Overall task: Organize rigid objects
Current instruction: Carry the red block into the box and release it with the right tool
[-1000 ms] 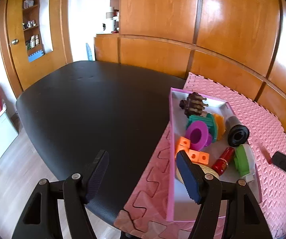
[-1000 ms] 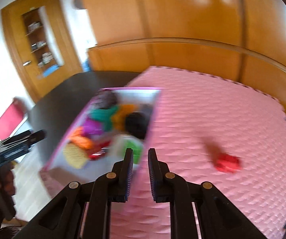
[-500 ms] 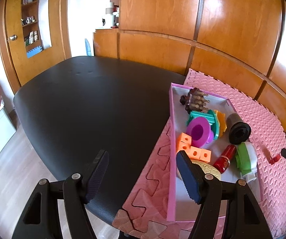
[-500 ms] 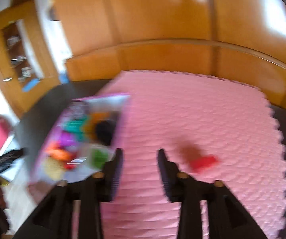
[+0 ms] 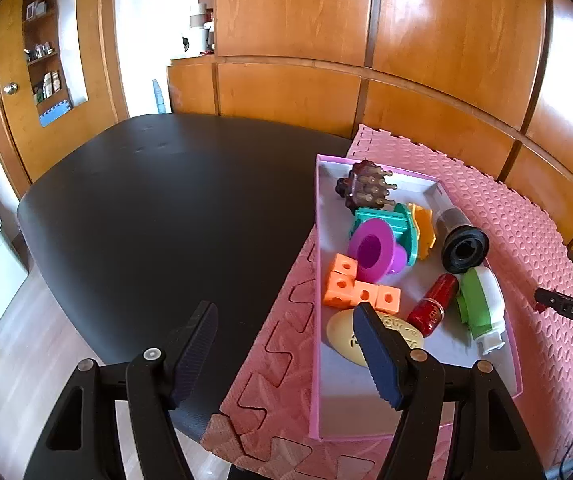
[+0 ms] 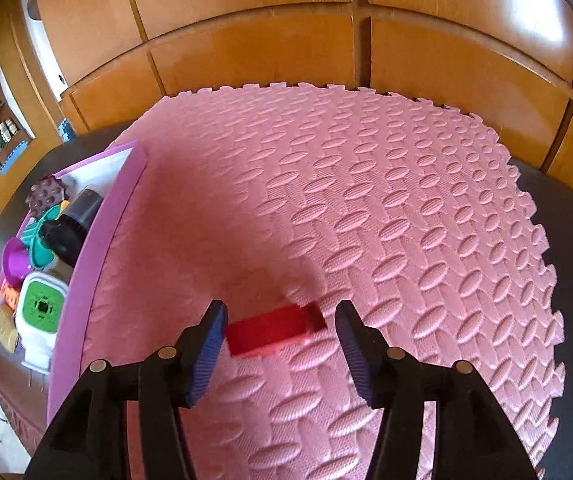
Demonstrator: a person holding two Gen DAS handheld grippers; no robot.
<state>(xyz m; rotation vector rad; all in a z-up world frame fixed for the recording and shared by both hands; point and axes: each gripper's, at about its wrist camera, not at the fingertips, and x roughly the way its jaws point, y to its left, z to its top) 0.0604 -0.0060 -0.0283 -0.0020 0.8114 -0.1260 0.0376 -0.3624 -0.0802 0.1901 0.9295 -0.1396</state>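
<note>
A red block lies on the pink foam mat. My right gripper is open, its two fingers on either side of the block, not closed on it. A pink-rimmed box on the mat holds several toys: a purple cup, orange cubes, a red bottle, a black cylinder and a green-and-white piece. The box rim also shows in the right wrist view. My left gripper is open and empty, low at the box's near left corner.
The mat lies on a black table. Wood-panelled walls stand behind it. A wooden door with shelves is at far left. The right gripper's tip shows at the right edge of the left wrist view.
My right gripper swung right from the box, opened, and came down around the red block. My left gripper stayed open and almost still.
</note>
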